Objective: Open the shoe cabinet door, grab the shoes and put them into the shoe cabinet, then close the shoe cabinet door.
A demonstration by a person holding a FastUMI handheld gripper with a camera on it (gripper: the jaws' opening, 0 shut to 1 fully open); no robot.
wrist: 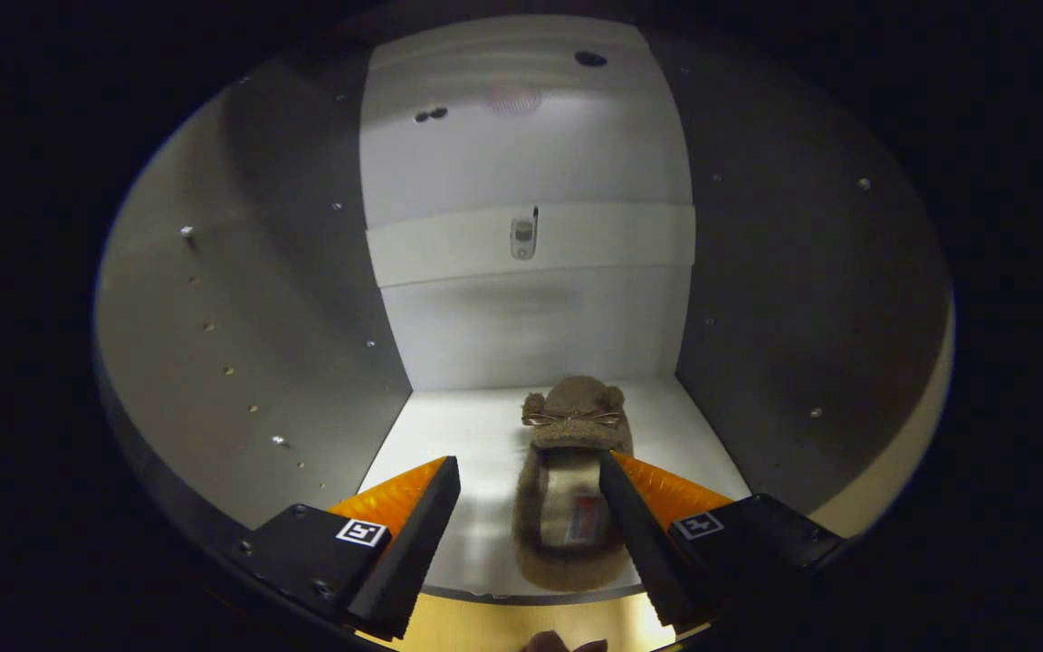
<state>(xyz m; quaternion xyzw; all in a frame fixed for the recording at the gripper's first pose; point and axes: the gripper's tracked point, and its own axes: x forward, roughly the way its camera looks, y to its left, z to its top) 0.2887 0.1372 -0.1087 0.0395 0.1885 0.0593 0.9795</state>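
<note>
The tool [531, 475], with two black fingers [413, 534] faced in orange and each carrying a small square marker, is spread wide open and grips nothing. It points into the white, box-shaped shoe cabinet [521, 335], whose grey-shaded side walls rise on either side of the fingers. A fuzzy brown slipper [571, 493] with a small animal face on its toe and a pale insole lies on the cabinet's white floor [476, 435]. It sits between the fingers, closer to the right one, whose tip overlaps the slipper's edge; whether they touch cannot be told. The toe points away, just beyond the fingertips, and the heel lies near the floor's front edge. Well beyond the slipper, on the back wall, a white crosswise rail [449, 249] carries a small metal fitting [523, 237].
</note>
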